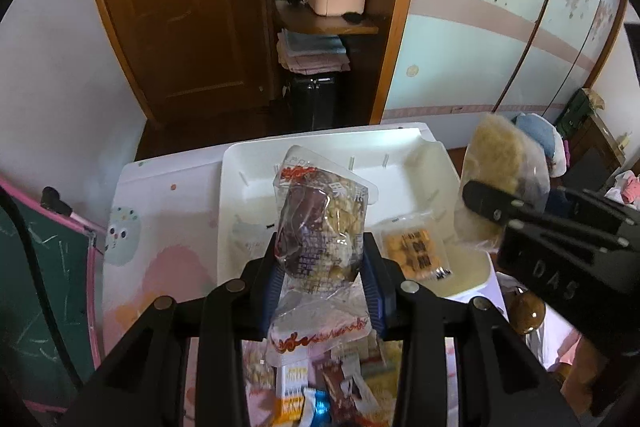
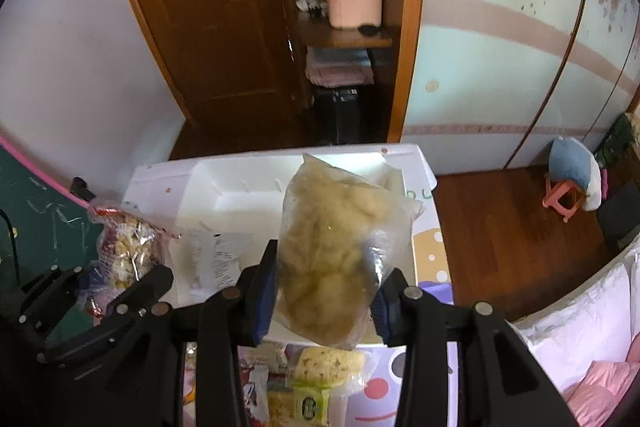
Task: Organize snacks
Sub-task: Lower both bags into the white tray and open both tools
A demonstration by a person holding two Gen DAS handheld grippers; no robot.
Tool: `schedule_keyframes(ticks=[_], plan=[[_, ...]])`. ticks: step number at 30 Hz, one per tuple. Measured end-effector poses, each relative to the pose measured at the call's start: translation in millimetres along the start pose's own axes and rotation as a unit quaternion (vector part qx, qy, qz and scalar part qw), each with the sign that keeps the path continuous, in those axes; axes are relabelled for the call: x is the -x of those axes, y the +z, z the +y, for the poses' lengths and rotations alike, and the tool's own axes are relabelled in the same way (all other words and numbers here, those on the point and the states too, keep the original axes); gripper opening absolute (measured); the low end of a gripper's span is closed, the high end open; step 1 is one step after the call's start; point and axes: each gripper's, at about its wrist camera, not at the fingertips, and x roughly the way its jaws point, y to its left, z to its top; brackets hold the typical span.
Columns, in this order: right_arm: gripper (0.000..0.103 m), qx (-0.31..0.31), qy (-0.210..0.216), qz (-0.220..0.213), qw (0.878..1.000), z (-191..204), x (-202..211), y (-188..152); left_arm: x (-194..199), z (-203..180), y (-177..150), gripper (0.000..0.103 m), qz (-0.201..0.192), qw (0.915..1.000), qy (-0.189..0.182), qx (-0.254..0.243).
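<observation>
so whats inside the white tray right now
One small orange-labelled snack packet lies in the white tray, near its right side. The dark date-and-nut packet in the left gripper covers the tray's middle, so anything lying there is hidden.

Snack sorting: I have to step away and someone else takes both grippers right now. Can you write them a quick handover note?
Left gripper: shut on a red-printed snack pack, held up over the white tray.
Right gripper: shut on a clear bag of pale yellow snacks, also raised above the tray.
Done: one small orange packet already lies in the tray.
Left: set both held packs down in the tray, then work through the pile of loose snacks on the table near you.
</observation>
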Motion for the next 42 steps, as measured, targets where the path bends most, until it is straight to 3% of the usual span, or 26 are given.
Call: schedule_keyframes(ticks=[6, 13, 21, 26, 27, 30, 31, 42], plan=[[0.040, -0.008, -0.012, 0.043, 0.999, -1.9, -49.1, 4.8, -44.5, 5.4, 13.4, 0.035, 0.019, 0.9998, -0.003, -0.001], [0.040, -0.009, -0.020, 0.070, 0.997, -1.2, -78.5, 2.9, -73.5, 10.1, 14.0, 0.035, 0.036, 0.9994, -0.003, -0.002], [0.040, 0.005, -0.034, 0.083, 0.996, 3.7, -94.7, -0.9, -86.4, 14.6, 10.2, 0.035, 0.048, 0.9988, 0.001, 0.005], [0.040, 0.006, -0.039, 0.082, 0.996, 2.4, -96.5, -1.2, -82.5, 13.1, 8.5, 0.036, 0.033, 0.9993, 0.014, -0.003], [0.041, 0.006, -0.039, 0.082, 0.996, 2.0, -97.1, -1.0, -82.5, 14.2, 8.8, 0.042, 0.034, 0.9994, 0.012, -0.004], [0.041, 0.002, -0.036, 0.082, 0.996, 2.0, -97.4, -1.2, -79.9, 17.7, 8.1, 0.074, 0.028, 0.9995, 0.013, 0.005], [0.042, -0.001, -0.033, 0.082, 0.996, 0.8, -96.5, -1.8, -77.9, 18.9, 7.8, 0.080, 0.023, 0.9996, 0.015, 0.008], [0.054, -0.004, -0.024, 0.062, 0.998, 0.4, -84.5, -3.1, -63.6, 27.2, 0.9, 0.082, 0.017, 0.9995, 0.012, 0.023]])
